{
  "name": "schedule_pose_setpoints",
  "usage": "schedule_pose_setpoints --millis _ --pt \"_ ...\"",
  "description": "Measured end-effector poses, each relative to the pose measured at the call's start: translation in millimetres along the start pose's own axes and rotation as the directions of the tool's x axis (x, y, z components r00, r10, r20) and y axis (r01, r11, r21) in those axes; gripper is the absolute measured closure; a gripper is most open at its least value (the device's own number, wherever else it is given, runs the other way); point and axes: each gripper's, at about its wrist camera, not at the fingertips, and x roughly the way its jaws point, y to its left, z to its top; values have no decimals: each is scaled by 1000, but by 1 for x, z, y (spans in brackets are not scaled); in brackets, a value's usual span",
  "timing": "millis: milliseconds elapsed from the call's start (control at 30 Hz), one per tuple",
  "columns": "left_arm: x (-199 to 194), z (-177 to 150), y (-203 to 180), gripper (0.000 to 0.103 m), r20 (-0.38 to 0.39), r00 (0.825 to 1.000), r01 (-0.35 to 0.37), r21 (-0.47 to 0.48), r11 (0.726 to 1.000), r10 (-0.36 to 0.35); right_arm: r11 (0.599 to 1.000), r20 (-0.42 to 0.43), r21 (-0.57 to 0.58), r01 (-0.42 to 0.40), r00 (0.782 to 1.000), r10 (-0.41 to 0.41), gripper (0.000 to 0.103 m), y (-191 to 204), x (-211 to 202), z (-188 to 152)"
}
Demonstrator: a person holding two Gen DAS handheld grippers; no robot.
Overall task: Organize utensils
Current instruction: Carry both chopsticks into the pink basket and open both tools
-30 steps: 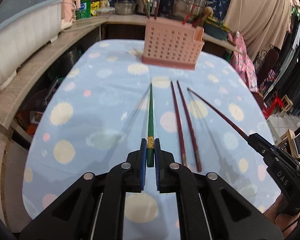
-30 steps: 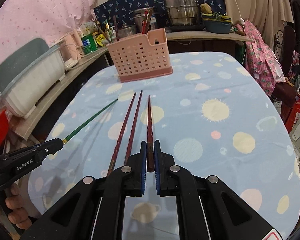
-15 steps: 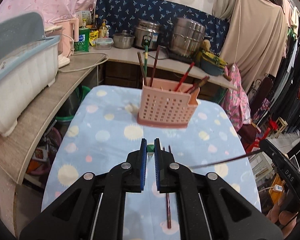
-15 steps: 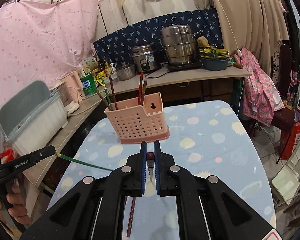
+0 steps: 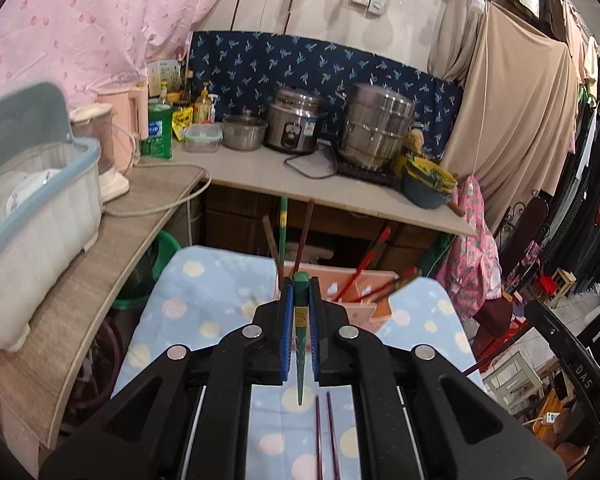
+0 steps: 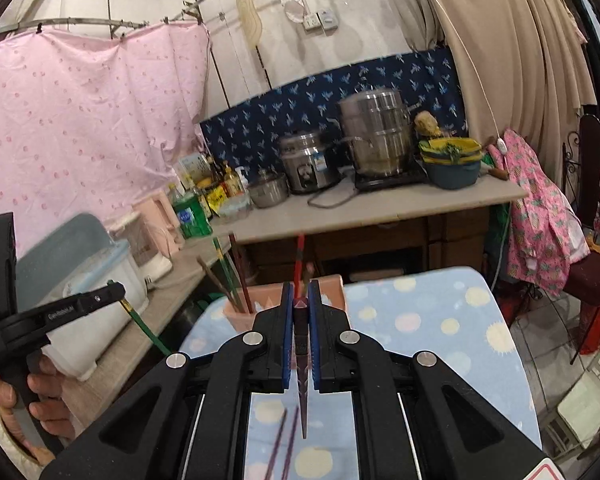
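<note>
Tools: 2, one chopstick each | green chopstick (image 5: 300,334) | dark-red chopstick (image 6: 301,364) | table: 2 chopsticks (image 5: 323,436)

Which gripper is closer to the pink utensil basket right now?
Hard to separate. The left gripper holds the green chopstick just before the pink basket; the right gripper holds a dark red chopstick similarly close.

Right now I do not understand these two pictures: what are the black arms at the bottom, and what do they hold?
No robot here: a person holds hand tongs, each carrying a camera looking along its fingers. One picture is from the left tongs, shut on a green chopstick. The other is from the right tongs, shut on a dark red chopstick. Both sticks point down. Two dark red chopsticks lie on the blue dotted tablecloth. Ahead stands a pink utensil basket holding more chopsticks.
</note>
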Motion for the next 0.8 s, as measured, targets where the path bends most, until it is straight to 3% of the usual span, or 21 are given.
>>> schedule_pose_setpoints --millis 267,400,533,800 --pt "9 56 -10 96 112 994 -2 -8 1000 3 998 123 25 -56 991 52 96 11 28 78" --pt "21 80 -12 96 155 988 -6 -17 1000 8 998 146 32 -63 988 57 96 16 50 103" --pt "43 89 -10 96 135 991 -10 -25 1000 13 998 129 32 -53 990 49 96 18 79 108" --pt "81 78 -5 96 73 997 -37 -20 999 38 998 31 42 -37 999 36 96 14 130 85"
